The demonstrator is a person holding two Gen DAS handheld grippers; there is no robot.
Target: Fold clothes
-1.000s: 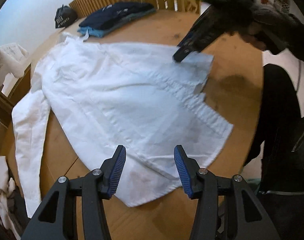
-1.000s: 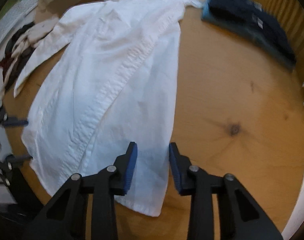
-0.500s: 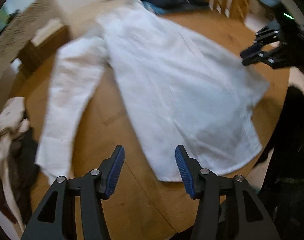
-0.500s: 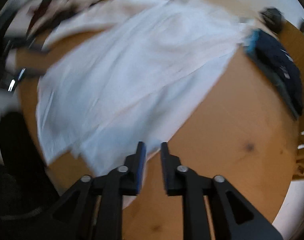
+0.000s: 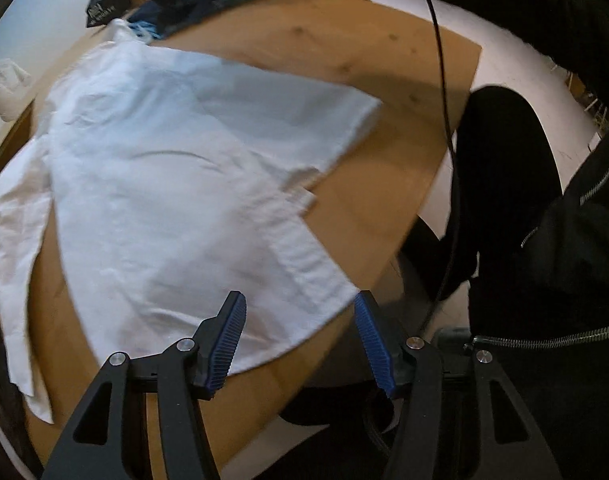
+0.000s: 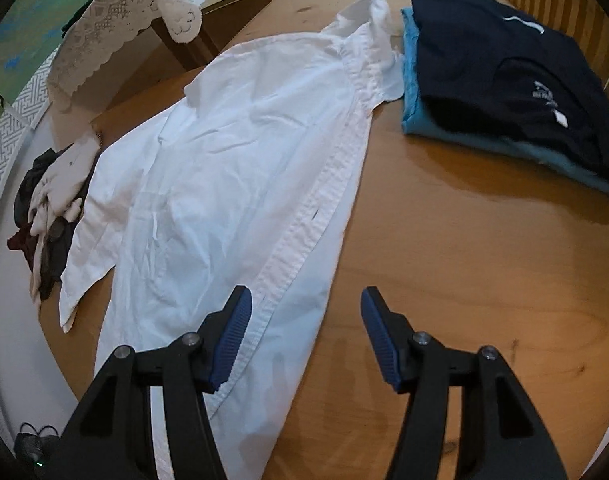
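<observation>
A white shirt (image 6: 232,184) lies spread flat across the round wooden desk (image 6: 464,264), its collar at the far end and its hem at the near edge. In the right wrist view the button placket runs from the collar down toward the near side, and one sleeve (image 6: 92,240) trails off to the left, close to the desk edge. The right claw (image 6: 306,328) hangs wide open and holds nothing; its left finger is over the shirt's near front panel, its right finger over bare wood. The left claw (image 5: 300,340) is also spread wide and empty, poised above the shirt's hem corner at the near edge of the desk, with the shirt (image 5: 176,184) stretching away from it. At the far right of the desk sits a stack of folded clothes (image 6: 504,72), a dark navy garment on top of a blue one, just beside the shirt collar. A heap of loose clothes (image 6: 52,200) lies on the left, beyond the desk edge. A lace cloth (image 6: 144,12) hangs at the far left. In the left wrist view a person in dark clothing (image 5: 544,240) stands at the right of the desk
</observation>
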